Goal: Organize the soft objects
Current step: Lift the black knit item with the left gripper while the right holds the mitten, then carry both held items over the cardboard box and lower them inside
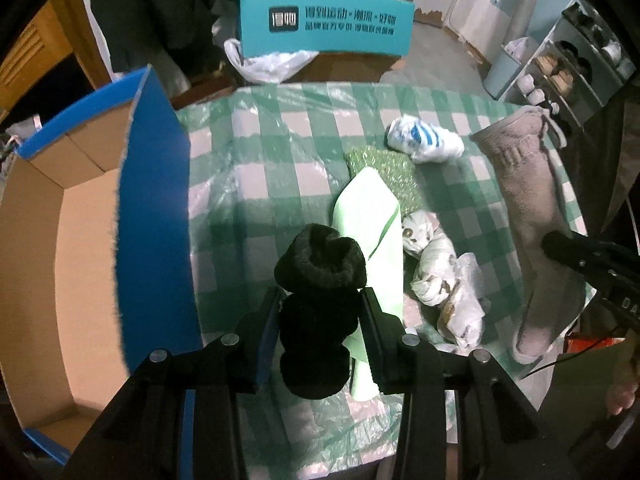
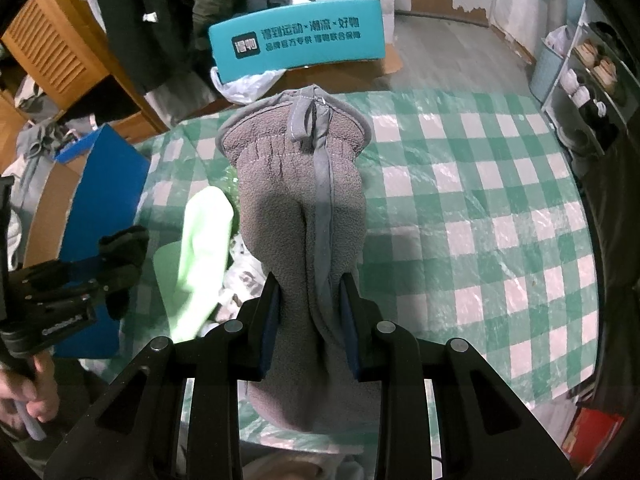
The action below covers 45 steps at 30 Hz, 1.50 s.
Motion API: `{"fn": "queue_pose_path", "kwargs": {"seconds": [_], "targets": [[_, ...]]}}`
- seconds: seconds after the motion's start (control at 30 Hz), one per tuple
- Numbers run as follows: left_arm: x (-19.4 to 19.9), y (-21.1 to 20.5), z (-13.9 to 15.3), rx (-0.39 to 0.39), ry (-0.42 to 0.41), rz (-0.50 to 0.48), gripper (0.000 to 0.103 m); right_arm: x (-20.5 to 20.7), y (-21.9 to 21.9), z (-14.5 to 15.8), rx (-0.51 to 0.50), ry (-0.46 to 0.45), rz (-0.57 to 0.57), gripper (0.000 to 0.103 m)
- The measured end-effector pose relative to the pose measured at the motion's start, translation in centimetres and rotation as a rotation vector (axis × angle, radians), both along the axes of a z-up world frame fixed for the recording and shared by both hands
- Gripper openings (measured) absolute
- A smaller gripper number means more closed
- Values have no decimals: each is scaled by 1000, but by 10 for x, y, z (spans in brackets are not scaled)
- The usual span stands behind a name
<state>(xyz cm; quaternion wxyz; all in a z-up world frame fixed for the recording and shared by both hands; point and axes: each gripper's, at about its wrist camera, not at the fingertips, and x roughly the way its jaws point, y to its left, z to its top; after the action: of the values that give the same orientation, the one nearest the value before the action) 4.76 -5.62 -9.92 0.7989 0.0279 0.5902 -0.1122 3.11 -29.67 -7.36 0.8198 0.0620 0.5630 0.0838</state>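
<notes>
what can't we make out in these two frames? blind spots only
- Blue-edged cardboard box: left wrist view, near floor cut off by the frame edge; right wrist view, mostly behind the left gripper.
- Black fuzzy sock: lower end hidden between the jaws.
- Grey fleece slipper sock: right wrist view, the right gripper covers its toe end.
- Pale green cloth: near end behind the black sock.
- Crumpled items beside it: too jumbled to identify.

Fuzzy grey fleece mitten (image 2: 300,208), glossy tablecloth (image 2: 480,200)
</notes>
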Motion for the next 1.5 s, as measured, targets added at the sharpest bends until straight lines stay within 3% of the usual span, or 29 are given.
{"fn": "queue_pose_path", "kwargs": {"seconds": [0.47, 0.77, 1.5], "targets": [[-7, 20, 47, -41, -100, 30, 39, -2, 28, 32, 23, -69, 54, 25], [-14, 44, 68, -24, -153, 74, 39, 0, 60, 54, 55, -109, 111, 25], [-38, 136, 85, 21, -227, 237, 39, 13, 188, 84, 116, -143, 306, 25]]}}
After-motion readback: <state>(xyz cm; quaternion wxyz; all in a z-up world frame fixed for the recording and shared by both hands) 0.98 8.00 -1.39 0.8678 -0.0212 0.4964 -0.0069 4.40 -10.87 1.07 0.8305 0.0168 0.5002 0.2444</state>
